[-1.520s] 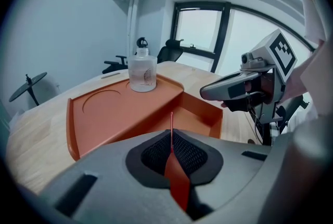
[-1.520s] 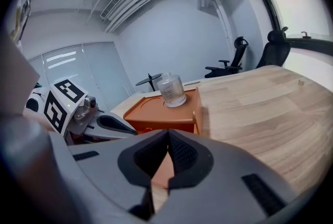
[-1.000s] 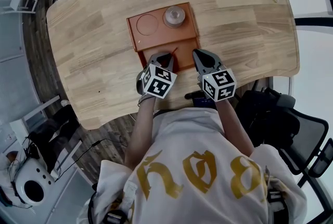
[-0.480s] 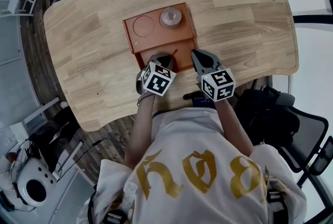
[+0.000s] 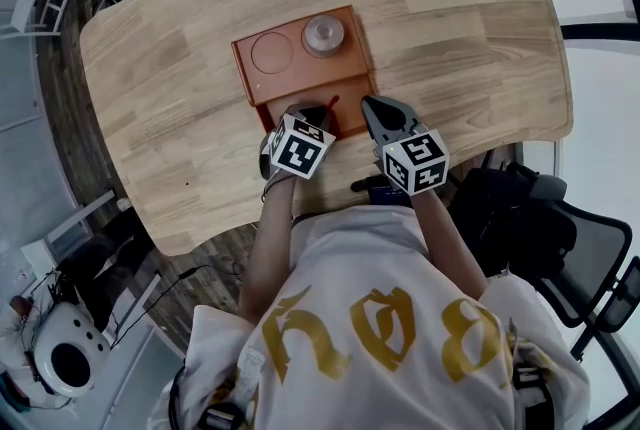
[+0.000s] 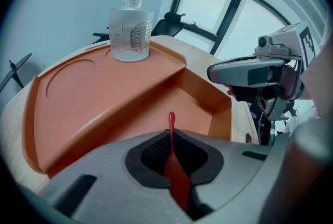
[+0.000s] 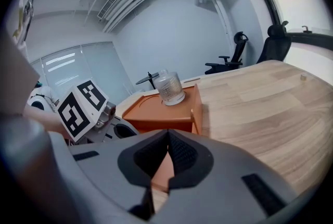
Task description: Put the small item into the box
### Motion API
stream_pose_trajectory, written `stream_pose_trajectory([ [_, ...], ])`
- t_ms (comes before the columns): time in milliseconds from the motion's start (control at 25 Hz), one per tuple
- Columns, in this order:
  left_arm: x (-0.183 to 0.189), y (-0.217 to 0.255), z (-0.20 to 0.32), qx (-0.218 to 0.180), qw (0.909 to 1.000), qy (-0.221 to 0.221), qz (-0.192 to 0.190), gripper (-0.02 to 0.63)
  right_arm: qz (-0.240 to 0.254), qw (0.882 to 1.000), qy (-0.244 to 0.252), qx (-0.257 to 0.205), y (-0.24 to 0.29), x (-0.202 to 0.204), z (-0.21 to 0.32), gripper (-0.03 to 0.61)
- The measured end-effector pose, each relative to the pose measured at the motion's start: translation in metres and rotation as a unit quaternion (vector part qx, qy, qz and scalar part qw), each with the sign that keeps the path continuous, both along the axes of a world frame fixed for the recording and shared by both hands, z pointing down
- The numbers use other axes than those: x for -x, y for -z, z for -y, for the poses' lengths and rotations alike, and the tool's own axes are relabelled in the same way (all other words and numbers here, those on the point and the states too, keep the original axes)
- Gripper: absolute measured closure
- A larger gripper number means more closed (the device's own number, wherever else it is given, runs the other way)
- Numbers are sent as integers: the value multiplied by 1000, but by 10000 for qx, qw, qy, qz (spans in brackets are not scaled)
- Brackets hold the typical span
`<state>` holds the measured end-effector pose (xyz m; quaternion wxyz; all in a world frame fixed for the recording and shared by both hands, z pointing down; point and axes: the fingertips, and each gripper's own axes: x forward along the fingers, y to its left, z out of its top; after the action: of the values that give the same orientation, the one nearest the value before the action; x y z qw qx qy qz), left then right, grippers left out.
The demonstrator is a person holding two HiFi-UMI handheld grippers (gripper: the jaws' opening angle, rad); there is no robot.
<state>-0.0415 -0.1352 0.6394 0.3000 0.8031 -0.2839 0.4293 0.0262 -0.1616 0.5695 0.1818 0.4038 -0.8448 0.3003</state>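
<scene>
Left gripper (image 6: 171, 139): its jaws are pressed together on the small red item (image 6: 177, 178), a thin strip pinched by its broad end so that the narrow tip sticks out ahead of the jaws.
Small red item, place: not yet in the box; it hangs in the left gripper's grip at the near edge, its tip reaching over the deep compartment (image 6: 193, 104).
Why held so: judging by the aim, the strip is pointed at the compartment so it can drop straight in when the jaws part.
Right gripper (image 7: 167, 135): jaws brought together at the tips with nothing between them; only the box wall and table show through the gap behind.
Right gripper, place: just beside the near right corner of the box, apart from the left gripper; it seems parked clear of the opening, with no part in this step.
Box (image 5: 300, 78): an orange tray on the wooden table (image 5: 460, 38), with a raised far shelf and the sunken compartment near the person.
Glass jar (image 5: 323, 33): upright on the far right of the shelf, well away from the drop; a round recess (image 5: 271, 52) lies bare to its left.
Step in hand: likely lowering and release.
</scene>
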Motion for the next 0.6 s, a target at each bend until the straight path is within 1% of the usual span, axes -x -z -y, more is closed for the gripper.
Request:
stream_pose_trajectory([
  [200,4,-4,4,-70,9997,145,197,594,-31,10000,29,19,-1,0,-1,566],
  [600,4,-5,6,-100,9995,113,290,594,-23,10000,-20,53,-3,-8,2,566],
])
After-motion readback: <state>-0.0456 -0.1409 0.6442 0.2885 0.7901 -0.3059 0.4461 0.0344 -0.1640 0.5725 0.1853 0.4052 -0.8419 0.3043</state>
